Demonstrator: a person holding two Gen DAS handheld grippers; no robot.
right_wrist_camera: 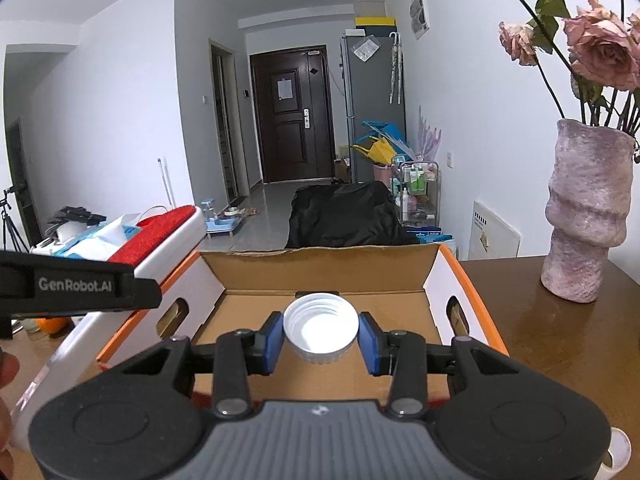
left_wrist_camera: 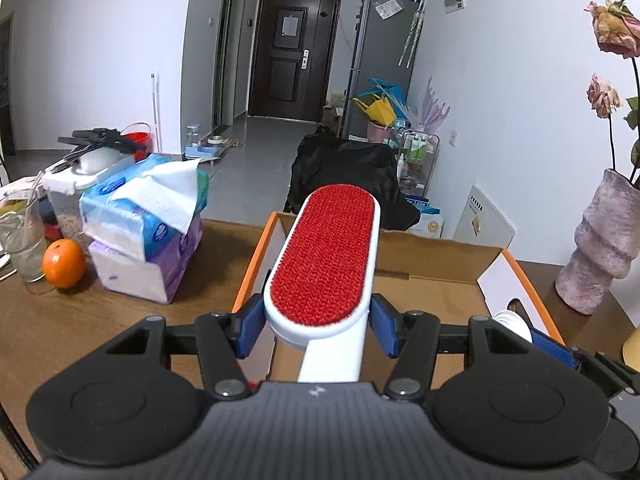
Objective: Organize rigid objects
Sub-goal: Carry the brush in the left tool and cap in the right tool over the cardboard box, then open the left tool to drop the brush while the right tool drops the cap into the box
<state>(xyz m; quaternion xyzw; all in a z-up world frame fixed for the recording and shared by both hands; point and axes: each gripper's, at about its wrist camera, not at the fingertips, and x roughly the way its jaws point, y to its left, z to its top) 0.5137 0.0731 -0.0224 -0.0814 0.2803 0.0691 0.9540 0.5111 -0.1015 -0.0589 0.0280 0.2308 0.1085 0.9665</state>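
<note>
My left gripper (left_wrist_camera: 318, 330) is shut on a white lint brush (left_wrist_camera: 326, 256) with a red bristle face, its head reaching forward over the left wall of an open cardboard box (left_wrist_camera: 436, 268) with orange edges. In the right wrist view, my right gripper (right_wrist_camera: 320, 340) is shut on a white threaded lid (right_wrist_camera: 320, 330), held open side up above the box (right_wrist_camera: 328, 268). The brush (right_wrist_camera: 160, 236) and the left gripper's black body show at the left of that view. The lid (left_wrist_camera: 514, 322) and a blue pad of the right gripper peek in at the lower right of the left wrist view.
The box stands on a brown wooden table (left_wrist_camera: 60, 320). Left of it lie stacked tissue packs (left_wrist_camera: 148, 224), an orange (left_wrist_camera: 64, 262), a glass (left_wrist_camera: 22, 240) and containers. A pink vase (right_wrist_camera: 586, 212) with dried roses stands to the right. A black bag (right_wrist_camera: 344, 216) sits behind the box.
</note>
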